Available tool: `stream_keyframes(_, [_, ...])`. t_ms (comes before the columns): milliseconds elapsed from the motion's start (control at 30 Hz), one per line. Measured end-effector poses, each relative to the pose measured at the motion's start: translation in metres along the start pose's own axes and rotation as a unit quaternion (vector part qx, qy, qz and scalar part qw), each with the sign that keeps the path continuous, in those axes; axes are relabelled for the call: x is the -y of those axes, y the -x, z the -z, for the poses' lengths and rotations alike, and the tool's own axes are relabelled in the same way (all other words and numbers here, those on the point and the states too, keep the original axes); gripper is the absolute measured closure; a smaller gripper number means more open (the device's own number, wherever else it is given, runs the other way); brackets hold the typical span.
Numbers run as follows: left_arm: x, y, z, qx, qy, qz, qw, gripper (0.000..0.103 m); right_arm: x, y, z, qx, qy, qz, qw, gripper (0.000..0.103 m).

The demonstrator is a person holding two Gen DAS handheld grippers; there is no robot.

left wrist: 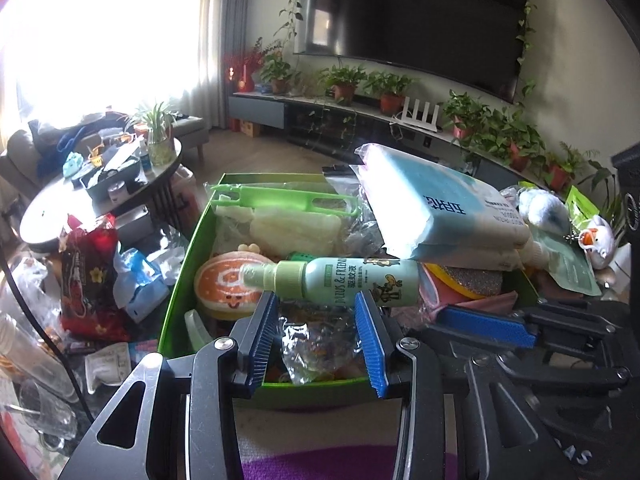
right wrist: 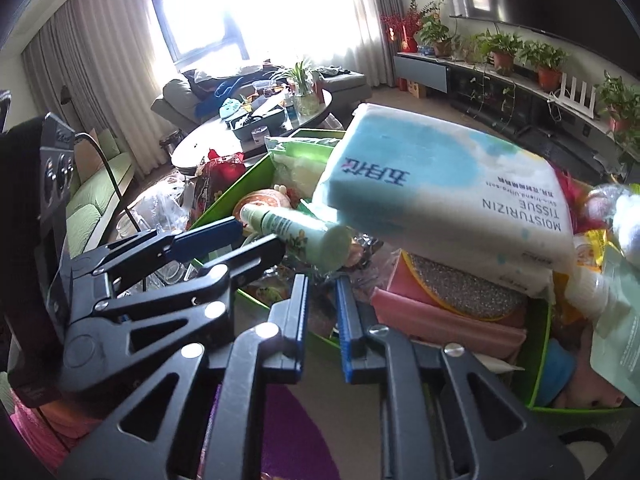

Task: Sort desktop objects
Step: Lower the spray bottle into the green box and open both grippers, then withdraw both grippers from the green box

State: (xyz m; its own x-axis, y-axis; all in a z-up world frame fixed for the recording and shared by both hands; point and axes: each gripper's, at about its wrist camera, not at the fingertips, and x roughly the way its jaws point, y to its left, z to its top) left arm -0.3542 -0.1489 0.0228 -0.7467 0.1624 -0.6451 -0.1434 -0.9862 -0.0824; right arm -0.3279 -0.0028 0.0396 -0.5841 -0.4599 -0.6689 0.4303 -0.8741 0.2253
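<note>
1. Set in a sunlit living room, with a wall television (left wrist: 420, 20) above a console lined with potted plants (left wrist: 384, 96) and a cluttered round coffee table (left wrist: 100, 196) off to one side.
2. Centred on a green storage box (left wrist: 180, 280), already crammed to the rim. Judged well past halfway, going by that fill.
3. Topped by a blue-and-white tissue pack (left wrist: 436, 208), lying tilted across the heap on the right side of the box, held by neither tool.
4. Outside the box on the left: a red snack bag (left wrist: 92, 280), blue wipes packets (left wrist: 140, 280) between it and the box wall, and a drinking glass (left wrist: 44, 412) nearer the camera. Probably next in line for sorting.
5. Outside on the right: a white duck plush (left wrist: 598, 240) and a pale green pouch (left wrist: 572, 268), also unsorted by the look of things.
6. Left gripper (left wrist: 318, 312): tongs apart over the near edge of the box, clamped on nothing, with only crinkled plastic wrap showing through the gap.
7. Right gripper (right wrist: 322, 280): tongs drawn together to a thin slit, nothing plainly caught there, tips near a pink cloth (right wrist: 440, 320).
8. Pale green spray bottle (left wrist: 344, 282): lying on its side inside the box, crosswise just beyond the left tips, base tucked under the tissue pack. Looks delivered rather than carried, though contact with the tips hard to rule out.
9. Smaller fill inside: an orange round sponge (left wrist: 228, 284), a green plastic clip (left wrist: 280, 200) and a glittery scouring pad (left wrist: 468, 280).
</note>
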Motion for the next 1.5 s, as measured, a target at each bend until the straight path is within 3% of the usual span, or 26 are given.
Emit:
stream_keyframes(200, [0.001,-0.013,-0.003,-0.013,0.006,-0.004,0.9999,0.063,0.003,0.013,0.007,0.005,0.004,0.011,1.0,0.081])
stream_keyframes(433, [0.007,0.002,0.003,-0.007,0.009,0.002,0.9999,0.062,0.008,0.025,0.01,0.009,0.001,0.025,1.0,0.073])
stream_keyframes(533, [0.017,0.011,0.004,0.0,-0.006,-0.017,0.9998,0.053,0.009,0.029,0.012,0.008,-0.007,0.027,1.0,0.07])
stream_keyframes(567, [0.02,0.014,0.004,0.001,-0.01,-0.014,0.9999,0.042,0.009,0.03,0.012,0.007,-0.01,0.029,0.999,0.067])
stream_keyframes(600, [0.022,0.016,0.005,-0.001,-0.012,-0.009,0.9999,0.037,0.01,0.032,0.013,0.006,-0.012,0.032,0.999,0.066])
stream_keyframes(767, [0.028,0.02,0.008,-0.02,-0.007,-0.016,0.9997,0.032,0.013,0.043,0.017,0.008,-0.024,0.042,0.999,0.056])
stream_keyframes(1033, [0.04,0.034,0.011,-0.01,-0.019,-0.051,0.9985,0.03,0.016,0.058,0.018,0.013,-0.034,0.047,0.998,0.05])
stream_keyframes(1367, [0.045,0.049,0.013,-0.005,-0.014,-0.063,0.9979,0.03,0.015,0.076,0.025,0.018,-0.044,0.048,0.998,0.037])
stream_keyframes(1500, [0.048,0.055,0.013,0.002,-0.015,-0.063,0.9979,0.03,0.014,0.084,0.027,0.023,-0.041,0.049,0.998,0.037])
